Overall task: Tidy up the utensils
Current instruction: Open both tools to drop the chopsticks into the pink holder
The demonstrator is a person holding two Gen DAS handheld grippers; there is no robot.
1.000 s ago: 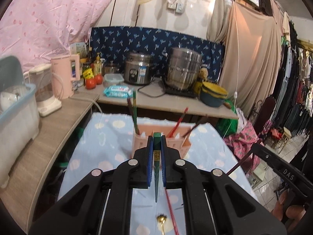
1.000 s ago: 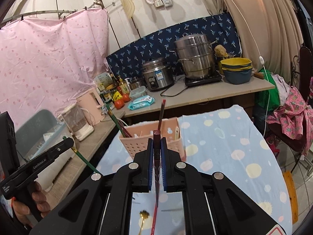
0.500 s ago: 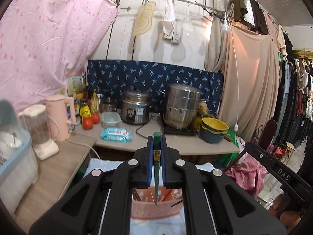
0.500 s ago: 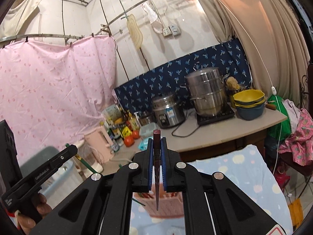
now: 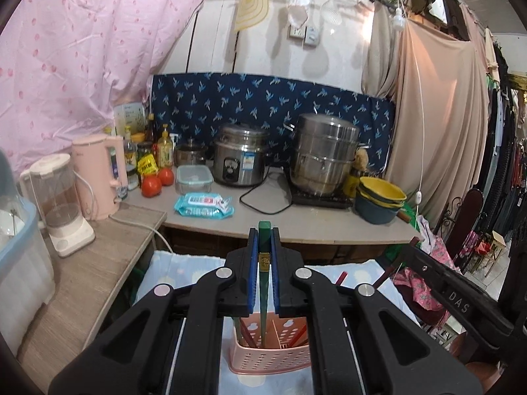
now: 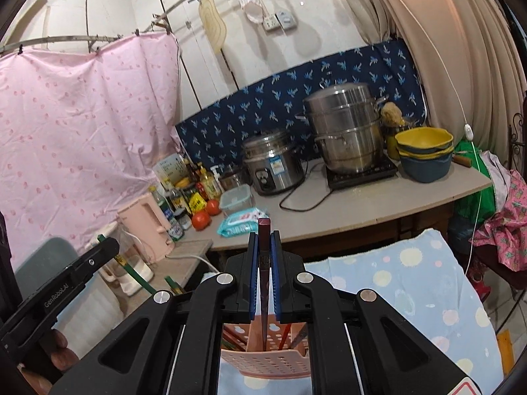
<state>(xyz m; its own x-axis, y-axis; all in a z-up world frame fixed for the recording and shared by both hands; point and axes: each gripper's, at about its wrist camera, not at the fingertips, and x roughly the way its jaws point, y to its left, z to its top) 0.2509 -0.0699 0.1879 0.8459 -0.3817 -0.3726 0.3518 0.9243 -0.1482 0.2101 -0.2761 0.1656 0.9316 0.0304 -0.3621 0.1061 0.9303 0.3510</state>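
My left gripper [image 5: 263, 240] is shut on a green chopstick [image 5: 264, 283] that hangs down with its tip inside the pink perforated utensil basket [image 5: 270, 358]. My right gripper [image 6: 264, 243] is shut on a dark red chopstick [image 6: 264, 283] whose tip also reaches into the same pink basket [image 6: 266, 365]. The basket holds several red and green chopsticks in its compartments. The left gripper with its green chopstick also shows in the right wrist view [image 6: 66, 283]. The right gripper's body shows at the right of the left wrist view [image 5: 454, 299].
The basket stands on a table with a light blue dotted cloth [image 6: 411, 283]. Behind is a counter [image 5: 296, 223] with a rice cooker [image 5: 238, 154], steel steamer pot [image 5: 324, 154], stacked bowls [image 5: 380, 202], wipes pack [image 5: 204, 205], tomatoes, pink kettle [image 5: 98, 174] and blender [image 5: 61, 204].
Both grippers rose and tilted up, then came over the basket. The chopsticks' tips now reach down into the basket, which sits closer under the grippers. The spoon on the cloth is out of view.
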